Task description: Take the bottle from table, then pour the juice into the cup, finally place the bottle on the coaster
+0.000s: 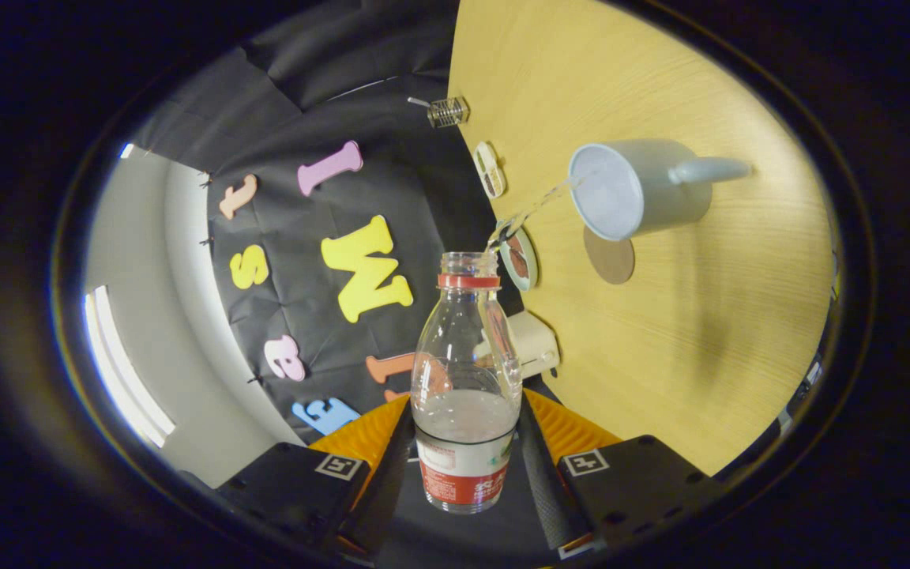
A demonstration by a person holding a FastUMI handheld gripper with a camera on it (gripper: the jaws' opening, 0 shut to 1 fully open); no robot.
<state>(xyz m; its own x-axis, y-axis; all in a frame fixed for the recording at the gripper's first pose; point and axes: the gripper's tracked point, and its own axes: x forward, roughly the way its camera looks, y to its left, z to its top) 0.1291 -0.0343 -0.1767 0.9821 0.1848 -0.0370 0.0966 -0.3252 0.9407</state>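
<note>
We are in the pouring step: the jaws of the gripper [467, 466] are closed on the lower body of the bottle [467, 379], one finger pressing each side at the label band, and the whole view is rolled over so the table [660, 332] stands on edge beside us. A thin clear stream [538, 209] leaves the open neck and arcs into the mouth of the cup [633, 190], which stands on the table well beyond the bottle. To do this well we judge that the tilt should be held steady, with the neck lined up on the cup's opening, since the stream enters close to the near rim and a small wobble could send it onto the wood. The grip should stay firm but not crushing, because the bottle looks like thin clear plastic that would flex. It has a rounded shoulder, a red collar ring below the neck, a red-and-white label and pale liquid pooled low inside. The cup is smooth, matte and pale grey-blue, with a stubby side handle. Just beside the cup lies the coaster [609, 254], a flat brown disc, cork-like in look, where the bottle must finally stand. The table is light wood with fine grain.
</note>
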